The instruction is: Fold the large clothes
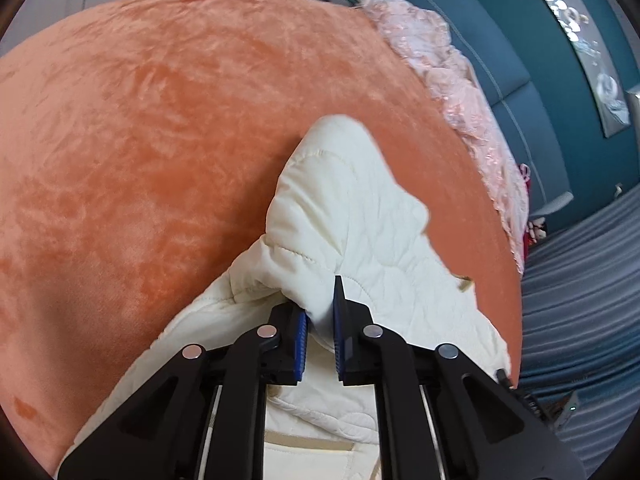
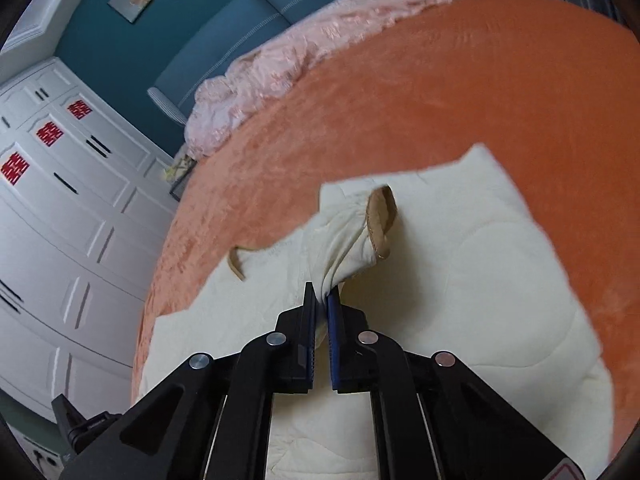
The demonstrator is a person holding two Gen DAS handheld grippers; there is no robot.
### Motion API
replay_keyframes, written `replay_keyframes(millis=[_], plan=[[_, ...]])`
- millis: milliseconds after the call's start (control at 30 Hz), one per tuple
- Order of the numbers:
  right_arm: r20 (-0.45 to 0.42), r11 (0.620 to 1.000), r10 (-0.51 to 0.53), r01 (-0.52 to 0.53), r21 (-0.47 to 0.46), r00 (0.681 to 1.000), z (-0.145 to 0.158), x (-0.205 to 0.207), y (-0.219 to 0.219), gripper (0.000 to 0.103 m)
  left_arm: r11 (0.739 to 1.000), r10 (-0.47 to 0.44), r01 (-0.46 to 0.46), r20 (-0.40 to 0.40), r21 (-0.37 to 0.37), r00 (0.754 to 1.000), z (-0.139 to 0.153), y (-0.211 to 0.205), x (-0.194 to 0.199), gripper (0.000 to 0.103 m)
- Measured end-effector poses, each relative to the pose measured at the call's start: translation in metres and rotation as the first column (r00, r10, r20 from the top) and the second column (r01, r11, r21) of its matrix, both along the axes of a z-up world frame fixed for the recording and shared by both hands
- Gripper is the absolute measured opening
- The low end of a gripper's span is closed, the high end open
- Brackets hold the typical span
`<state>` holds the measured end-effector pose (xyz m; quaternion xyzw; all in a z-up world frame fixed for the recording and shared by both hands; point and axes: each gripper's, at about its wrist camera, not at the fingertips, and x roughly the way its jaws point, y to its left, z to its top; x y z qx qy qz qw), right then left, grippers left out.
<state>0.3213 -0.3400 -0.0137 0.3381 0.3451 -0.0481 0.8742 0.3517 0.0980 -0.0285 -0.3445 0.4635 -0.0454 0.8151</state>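
A cream quilted jacket [image 1: 352, 216] lies on an orange velvet bedspread [image 1: 140, 140]. My left gripper [image 1: 320, 312] is shut on a bunched fold of the jacket and holds it lifted above the bed. In the right wrist view the jacket [image 2: 500, 272] spreads flat on the bedspread [image 2: 460, 88]. My right gripper [image 2: 322, 300] is shut on a gathered sleeve whose tan-lined cuff [image 2: 380, 220] stands up ahead of the fingers. A second tan-trimmed edge [image 2: 236, 264] lies to the left.
A crumpled pink blanket [image 1: 460, 92] [image 2: 288, 64] lies along the far side of the bed by a teal headboard [image 1: 520, 40]. White wardrobe doors [image 2: 72, 200] stand left of the bed. Blue-grey curtains [image 1: 580, 300] hang at the right.
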Motion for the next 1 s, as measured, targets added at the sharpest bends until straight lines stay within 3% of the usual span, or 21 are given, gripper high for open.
replay_keyframes(millis=[100, 200, 267, 367, 533, 633, 733, 800, 867, 933, 1000], plan=[[0.060, 0.990, 0.019, -0.011, -0.139, 0.998, 0.031, -0.035, 0.005, 0.004, 0.997, -0.071, 0.069, 0.042, 0.046, 0.997, 0.009, -0.011, -0.011, 0.009], [-0.063, 0.947, 0.016, -0.035, -0.318, 0.998, 0.008, -0.050, 0.012, 0.004, 0.982, -0.133, 0.132, 0.002, 0.137, 0.991, -0.007, -0.032, -0.019, 0.009], [-0.152, 0.946, -0.011, -0.040, -0.323, 0.988, -0.023, -0.052, 0.006, 0.004, 0.970, -0.149, 0.155, -0.046, 0.189, 0.988, -0.023, -0.044, -0.022, 0.008], [-0.218, 0.956, -0.029, -0.036, -0.291, 0.976, -0.056, -0.056, -0.002, 0.004, 0.960, -0.154, 0.168, -0.077, 0.226, 0.985, -0.040, -0.053, -0.028, 0.008], [-0.263, 0.954, -0.021, -0.059, -0.294, 0.965, -0.078, -0.050, -0.002, 0.005, 0.938, -0.168, 0.181, -0.070, 0.295, 0.983, -0.050, -0.061, -0.025, 0.010], [-0.264, 0.960, -0.012, -0.063, -0.273, 0.964, -0.070, -0.052, -0.002, 0.012, 0.930, -0.163, 0.168, -0.044, 0.328, 0.986, -0.046, -0.061, -0.021, 0.012], [-0.193, 0.968, 0.038, -0.084, -0.237, 0.980, -0.040, -0.067, 0.007, 0.012, 0.896, -0.142, 0.121, 0.019, 0.428, 0.990, -0.029, -0.056, -0.019, 0.020], [-0.164, 0.960, 0.078, -0.118, -0.255, 0.983, -0.024, -0.075, 0.023, 0.012, 0.880, -0.129, 0.107, 0.017, 0.462, 0.991, -0.024, -0.047, -0.015, 0.027], [-0.161, 0.947, 0.099, -0.143, -0.287, 0.982, -0.014, -0.079, 0.041, 0.016, 0.889, -0.108, 0.108, -0.026, 0.444, 0.994, -0.021, -0.035, -0.014, 0.031], [-0.170, 0.935, 0.109, -0.159, -0.317, 0.979, -0.010, -0.078, 0.054, 0.019, 0.900, -0.071, 0.077, -0.030, 0.428, 0.997, -0.014, -0.025, -0.023, 0.039], [-0.179, 0.921, 0.078, -0.140, -0.363, 0.981, -0.006, -0.077, 0.062, 0.019, 0.905, -0.058, 0.061, -0.019, 0.421, 0.998, -0.004, -0.019, -0.037, 0.040]])
